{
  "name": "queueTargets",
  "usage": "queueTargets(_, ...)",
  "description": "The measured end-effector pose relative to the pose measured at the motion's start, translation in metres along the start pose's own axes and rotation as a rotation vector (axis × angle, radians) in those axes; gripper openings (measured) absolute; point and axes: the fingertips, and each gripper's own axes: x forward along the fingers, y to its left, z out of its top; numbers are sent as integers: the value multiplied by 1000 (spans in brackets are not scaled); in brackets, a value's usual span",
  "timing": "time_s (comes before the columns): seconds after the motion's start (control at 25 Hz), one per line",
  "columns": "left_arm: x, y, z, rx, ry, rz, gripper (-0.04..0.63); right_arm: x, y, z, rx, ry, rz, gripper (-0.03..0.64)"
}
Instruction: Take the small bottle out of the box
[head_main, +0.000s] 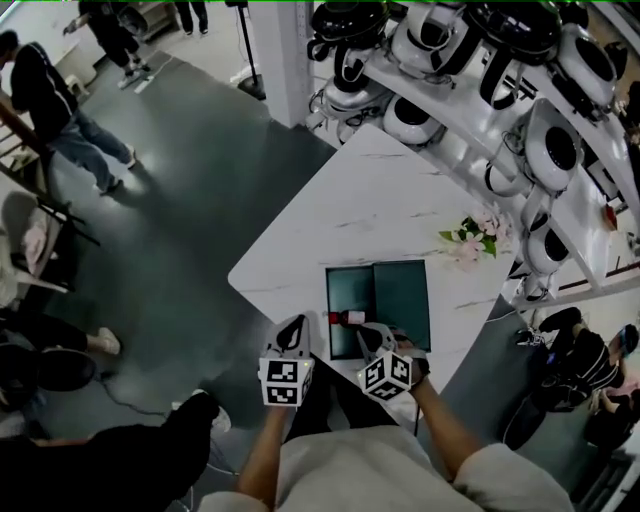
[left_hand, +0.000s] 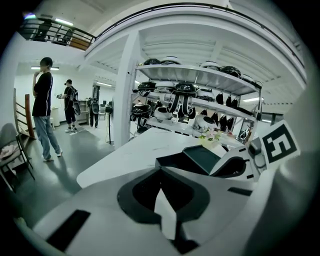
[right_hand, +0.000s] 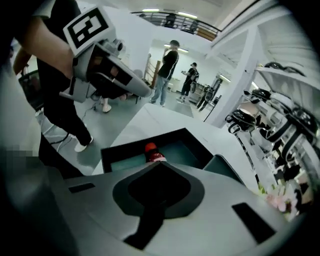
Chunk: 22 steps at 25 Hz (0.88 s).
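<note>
A dark green box (head_main: 331, 300) lies open near the front edge of the white table (head_main: 340, 210), its lid (head_main: 403, 300) folded flat to the right. The small bottle (head_main: 346, 318), with a red cap, lies inside at the box's front left; it also shows as the red-capped bottle (right_hand: 151, 150) just beyond my right jaws. My right gripper (head_main: 375, 335) hovers over the box's near edge, shut, with nothing between its tips (right_hand: 160, 164). My left gripper (head_main: 294, 332) hangs just left of the box, tips together and empty (left_hand: 160, 171). The box (left_hand: 172, 164) sits ahead and to its right.
A bunch of pale flowers (head_main: 470, 238) lies on the table right of the box. White shelves with round black-and-white devices (head_main: 520, 120) curve along the far right. People stand on the grey floor at left (head_main: 50, 110), and others sit at lower right (head_main: 580, 370).
</note>
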Motion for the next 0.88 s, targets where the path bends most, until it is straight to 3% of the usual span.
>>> queueTargets(0.28, -2, -5, -4, 0, 4, 2, 18, 13, 7, -9, -346, 128, 9, 21)
queueTargets(0.48, -4, -3, -5, -9, 3, 7, 18, 19, 12, -10, -410, 156, 59, 26)
queueTargets(0.56, -5, -1, -6, -13, 2, 9, 18, 22, 15, -13, -398, 170, 96, 175)
queueTargets(0.64, -4, 0, -6, -14, 0, 10, 18, 28, 16, -17, -398, 189, 119, 269)
queueTargets(0.88, -4, 3, -7, -13, 4, 8, 18, 42, 11, -13, -432, 227, 133, 294)
